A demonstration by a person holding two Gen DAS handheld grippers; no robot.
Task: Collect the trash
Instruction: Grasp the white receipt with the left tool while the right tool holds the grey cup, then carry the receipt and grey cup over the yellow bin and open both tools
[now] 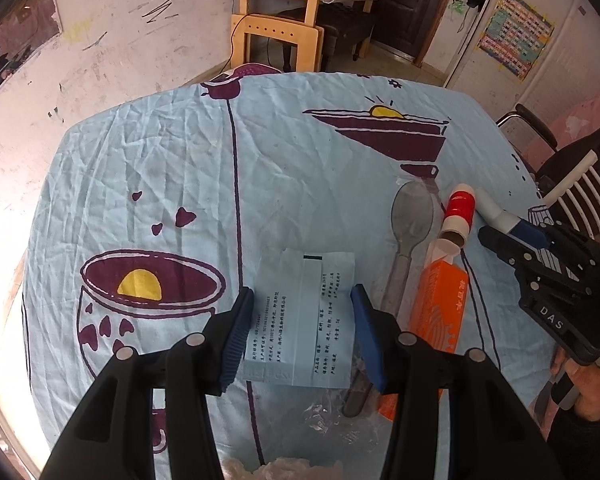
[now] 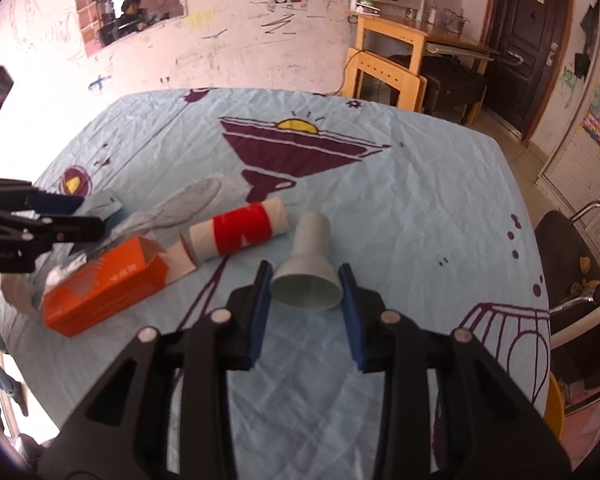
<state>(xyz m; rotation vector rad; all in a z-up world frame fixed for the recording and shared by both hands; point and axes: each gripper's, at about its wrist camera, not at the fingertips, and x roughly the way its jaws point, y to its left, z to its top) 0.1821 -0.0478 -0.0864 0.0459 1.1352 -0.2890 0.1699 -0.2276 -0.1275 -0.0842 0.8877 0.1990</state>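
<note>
The left gripper (image 1: pixel 302 328) is clamping a pale blue printed paper sachet (image 1: pixel 300 320) between its two blue ribbed pads, the sachet standing just above the light blue cartoon-printed tablecloth (image 1: pixel 148 168) that is covering the table. The right gripper (image 2: pixel 305 300) is gripping a crumpled white paper cup (image 2: pixel 308 272) by its wide open mouth, both pads pressing against its rim while its narrow base is pointing away across the cloth. Other rubbish is lying between the two tools: an orange cardboard box with an open flap (image 2: pixel 104 292) is resting on the cloth, and a cardboard tube wrapped in red tape (image 2: pixel 240 232) is lying just beside that flap. A grey plastic spoon (image 1: pixel 410 232) is lying beside the box, its handle running under some crinkled clear plastic wrap (image 1: pixel 328 412) near the left tool. In the left wrist view, the person's hand (image 1: pixel 584 388) is holding the right tool's grip at the right edge. A wooden desk (image 2: pixel 400 44) is standing against the scribbled wall beyond the table.
</note>
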